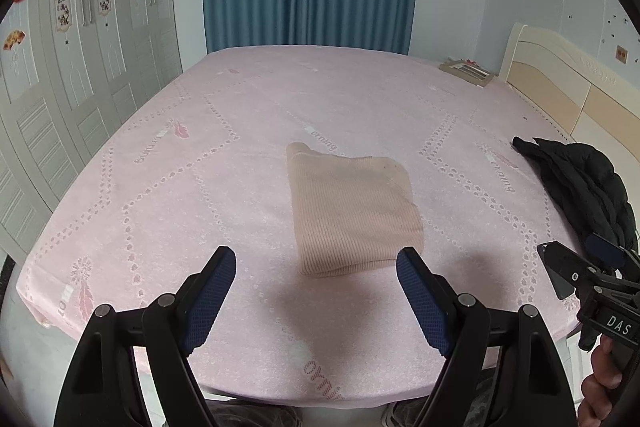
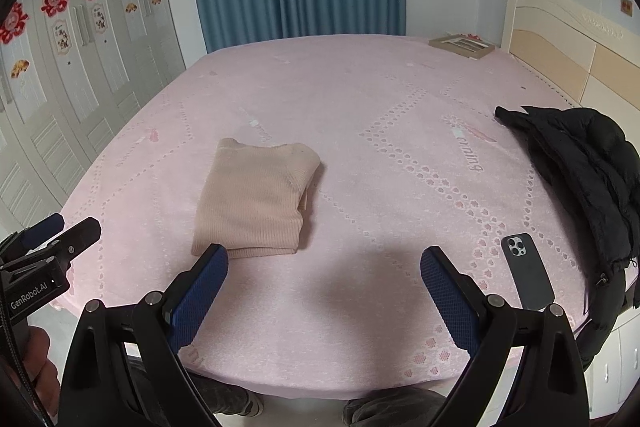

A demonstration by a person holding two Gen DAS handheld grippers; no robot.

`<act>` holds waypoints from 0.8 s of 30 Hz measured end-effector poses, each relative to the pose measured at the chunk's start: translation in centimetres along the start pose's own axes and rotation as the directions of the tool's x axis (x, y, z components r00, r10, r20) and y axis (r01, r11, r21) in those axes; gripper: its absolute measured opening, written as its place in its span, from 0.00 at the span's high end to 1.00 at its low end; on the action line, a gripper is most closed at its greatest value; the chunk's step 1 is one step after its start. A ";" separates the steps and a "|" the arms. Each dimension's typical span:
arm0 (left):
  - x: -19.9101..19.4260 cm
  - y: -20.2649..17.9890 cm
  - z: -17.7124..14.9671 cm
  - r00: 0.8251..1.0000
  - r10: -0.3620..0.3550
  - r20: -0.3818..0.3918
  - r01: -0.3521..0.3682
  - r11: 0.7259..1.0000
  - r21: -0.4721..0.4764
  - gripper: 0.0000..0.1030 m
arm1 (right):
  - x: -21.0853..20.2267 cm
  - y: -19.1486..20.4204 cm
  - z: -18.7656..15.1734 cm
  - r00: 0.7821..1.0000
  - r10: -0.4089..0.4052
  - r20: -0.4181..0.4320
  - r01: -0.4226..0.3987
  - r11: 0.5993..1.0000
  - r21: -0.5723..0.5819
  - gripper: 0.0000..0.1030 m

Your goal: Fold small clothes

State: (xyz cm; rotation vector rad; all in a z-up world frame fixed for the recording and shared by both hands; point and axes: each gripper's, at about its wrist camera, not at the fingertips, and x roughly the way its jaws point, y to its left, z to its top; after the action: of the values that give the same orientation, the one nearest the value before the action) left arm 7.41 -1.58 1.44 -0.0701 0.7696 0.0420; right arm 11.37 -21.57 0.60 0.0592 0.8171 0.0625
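Observation:
A small beige ribbed garment (image 1: pixel 352 211) (image 2: pixel 254 199) lies folded into a neat rectangle on the pink bed (image 1: pixel 160 187) (image 2: pixel 380 167). My left gripper (image 1: pixel 316 263) hovers just short of its near edge, jaws open wide, nothing between the blue pads. My right gripper (image 2: pixel 324 259) stands open too, over bare sheet to the right of the garment; its left pad (image 2: pixel 200 291) overlaps the garment's near corner in the picture. Each gripper appears at the edge of the other's view, held by a hand.
A black puffer jacket (image 2: pixel 580 179) (image 1: pixel 580 187) is heaped at the bed's right edge. A dark phone (image 2: pixel 526 271) lies face down beside it. A flat box (image 2: pixel 464 45) rests near the headboard (image 2: pixel 560 43). White wardrobe doors run along the left; blue curtains hang behind.

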 end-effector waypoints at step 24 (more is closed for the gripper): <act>-1.2 0.2 0.5 1.000 -0.005 0.023 0.005 1.000 -0.009 0.21 | -0.5 0.4 0.1 1.000 0.012 0.001 -0.012 1.000 -0.001 0.07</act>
State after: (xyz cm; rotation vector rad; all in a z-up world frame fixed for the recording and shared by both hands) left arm 6.92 -1.37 2.59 -0.0801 0.7460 0.0416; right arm 11.13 -21.21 1.04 0.0633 0.8154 0.0744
